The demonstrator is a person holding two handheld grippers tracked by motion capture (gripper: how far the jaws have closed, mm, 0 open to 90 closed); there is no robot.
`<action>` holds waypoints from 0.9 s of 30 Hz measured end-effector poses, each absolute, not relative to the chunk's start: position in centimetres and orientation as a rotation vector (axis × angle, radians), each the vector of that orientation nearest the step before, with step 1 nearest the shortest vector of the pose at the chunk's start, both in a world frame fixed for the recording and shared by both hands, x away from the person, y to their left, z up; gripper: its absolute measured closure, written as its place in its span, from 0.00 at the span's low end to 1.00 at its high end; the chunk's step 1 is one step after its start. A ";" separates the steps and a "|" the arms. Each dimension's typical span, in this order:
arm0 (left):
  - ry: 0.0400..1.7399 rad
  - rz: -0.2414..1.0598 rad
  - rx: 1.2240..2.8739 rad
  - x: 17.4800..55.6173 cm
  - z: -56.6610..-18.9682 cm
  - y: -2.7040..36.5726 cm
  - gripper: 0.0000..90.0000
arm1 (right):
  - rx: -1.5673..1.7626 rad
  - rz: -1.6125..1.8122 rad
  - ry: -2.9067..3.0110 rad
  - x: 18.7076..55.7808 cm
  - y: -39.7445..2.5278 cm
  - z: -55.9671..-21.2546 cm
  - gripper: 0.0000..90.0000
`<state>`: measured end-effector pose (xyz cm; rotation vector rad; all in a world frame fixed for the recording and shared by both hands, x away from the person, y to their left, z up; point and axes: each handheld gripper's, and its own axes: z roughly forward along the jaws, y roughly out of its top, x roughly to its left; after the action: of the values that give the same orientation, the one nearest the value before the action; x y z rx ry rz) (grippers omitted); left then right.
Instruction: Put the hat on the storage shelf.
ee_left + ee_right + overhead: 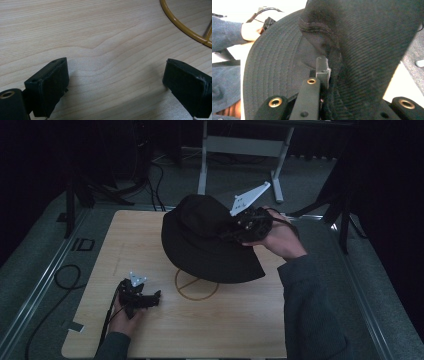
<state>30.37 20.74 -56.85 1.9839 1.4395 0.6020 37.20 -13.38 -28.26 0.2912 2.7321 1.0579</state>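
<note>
A black bucket hat [205, 237] hangs tilted above the middle of the wooden table [150, 240], its brim low over a yellow ring mark [196, 290]. My right gripper [235, 227] is shut on the crown of the hat [362, 45]; one jaw presses into a fold of cloth and the other is hidden behind it. My left gripper [152, 299] rests at the front left of the table, jaws wide apart over bare wood [115, 75], nothing between them. The yellow ring mark [182, 27] curves past the top right of the left gripper view.
A white-legged table frame [240, 150] stands beyond the far edge. Dark stands rise at the left [72, 195] and right [345, 215], and cables [65, 275] lie on the grey floor at the left. Metal rails [45, 280] run beside the table.
</note>
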 end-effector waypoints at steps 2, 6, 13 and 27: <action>1.439 0.602 1.984 30.4 -56.8 20.7 0.08 | 0.293 1.067 2.731 37.2 -13.2 -28.4 0.94; 1.439 0.604 1.985 30.4 -56.8 20.7 0.08 | 0.291 1.082 2.731 37.2 -12.7 -28.6 0.92; 1.439 0.604 1.984 30.4 -56.8 20.7 0.08 | 0.311 1.064 2.743 37.5 -12.1 -29.2 0.84; 1.439 0.603 1.984 30.4 -56.8 20.7 0.08 | 0.430 1.003 2.715 38.2 -11.0 -30.2 0.63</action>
<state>30.37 20.75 -56.85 1.9843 1.4385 0.6031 38.22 -11.03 -30.18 0.4296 2.7154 1.0026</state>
